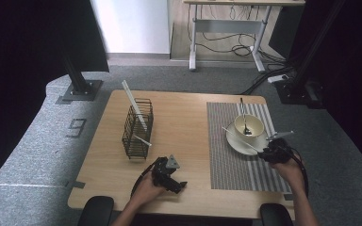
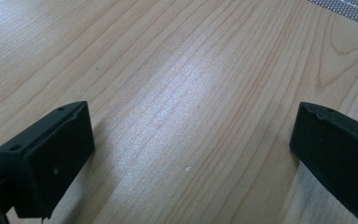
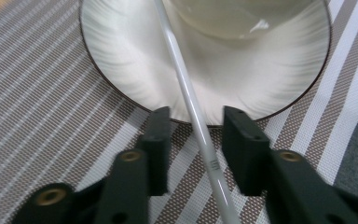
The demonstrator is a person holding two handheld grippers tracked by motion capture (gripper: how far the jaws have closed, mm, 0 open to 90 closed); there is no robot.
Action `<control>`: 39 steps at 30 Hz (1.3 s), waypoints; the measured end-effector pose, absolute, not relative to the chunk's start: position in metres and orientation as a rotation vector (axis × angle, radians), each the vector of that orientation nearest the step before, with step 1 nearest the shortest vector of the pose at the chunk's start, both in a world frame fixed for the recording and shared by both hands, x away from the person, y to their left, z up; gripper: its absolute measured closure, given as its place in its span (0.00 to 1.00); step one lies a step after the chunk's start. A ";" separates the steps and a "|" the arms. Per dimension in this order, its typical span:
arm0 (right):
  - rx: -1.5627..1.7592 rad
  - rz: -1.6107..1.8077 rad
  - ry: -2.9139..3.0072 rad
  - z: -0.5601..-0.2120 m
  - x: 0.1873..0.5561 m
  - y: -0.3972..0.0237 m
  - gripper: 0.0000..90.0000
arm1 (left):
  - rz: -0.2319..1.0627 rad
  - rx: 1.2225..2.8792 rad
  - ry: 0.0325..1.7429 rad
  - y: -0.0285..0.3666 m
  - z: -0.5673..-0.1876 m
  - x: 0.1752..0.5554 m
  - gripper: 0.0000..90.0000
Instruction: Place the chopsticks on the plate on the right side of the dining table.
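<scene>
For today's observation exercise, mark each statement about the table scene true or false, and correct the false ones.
1. A white chopstick lies between the right gripper's jaws. True.
2. The jaws clamp it tightly. False: gaps show on both sides.
3. A spoon stands in the bowl. True.
4. The left gripper holds a chopstick. False: its jaws are open over bare table.
5. The wire basket sits on the striped placemat. False: it stands on bare wood.

A grey carpet covered the floor, with a "9" mark at nine o'clock of the wooden table. At twelve o'clock stood a white wall and a grey-legged desk over tangled cables. Black curtains hung at both sides.
</scene>
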State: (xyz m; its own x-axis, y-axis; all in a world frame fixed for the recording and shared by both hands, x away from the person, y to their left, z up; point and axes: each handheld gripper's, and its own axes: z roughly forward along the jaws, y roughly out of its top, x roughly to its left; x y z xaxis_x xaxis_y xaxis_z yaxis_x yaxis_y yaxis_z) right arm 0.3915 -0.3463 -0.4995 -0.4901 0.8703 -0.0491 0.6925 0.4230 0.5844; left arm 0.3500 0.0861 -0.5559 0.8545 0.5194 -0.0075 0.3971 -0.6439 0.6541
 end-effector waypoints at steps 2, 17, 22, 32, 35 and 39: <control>1.341 0.742 2.314 -0.493 0.385 -0.343 0.51 | 0.237 2.351 0.662 0.086 -0.556 0.350 0.00; 1.368 0.806 2.241 -0.500 0.370 -0.311 0.00 | 0.237 2.352 0.661 0.086 -0.556 0.350 0.00; 1.376 0.845 2.239 -0.506 0.366 -0.304 0.00 | 0.237 2.351 0.662 0.086 -0.556 0.350 0.00; 1.390 0.823 2.265 -0.520 0.361 -0.308 0.00 | 0.237 2.353 0.662 0.086 -0.556 0.350 0.00; 1.404 0.822 2.246 -0.523 0.362 -0.312 0.01 | 0.237 2.352 0.661 0.086 -0.556 0.350 0.00; 1.417 0.843 2.235 -0.528 0.365 -0.318 0.01 | 0.237 2.352 0.661 0.086 -0.556 0.350 0.00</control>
State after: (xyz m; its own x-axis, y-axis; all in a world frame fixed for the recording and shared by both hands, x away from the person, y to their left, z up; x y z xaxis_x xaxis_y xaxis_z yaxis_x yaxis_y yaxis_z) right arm 0.3651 -0.3182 -0.5282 -0.4310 0.9023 0.0131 0.6864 0.3183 0.6539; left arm 0.3500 0.0862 -0.5559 0.8549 0.5187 -0.0063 0.3960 -0.6447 0.6539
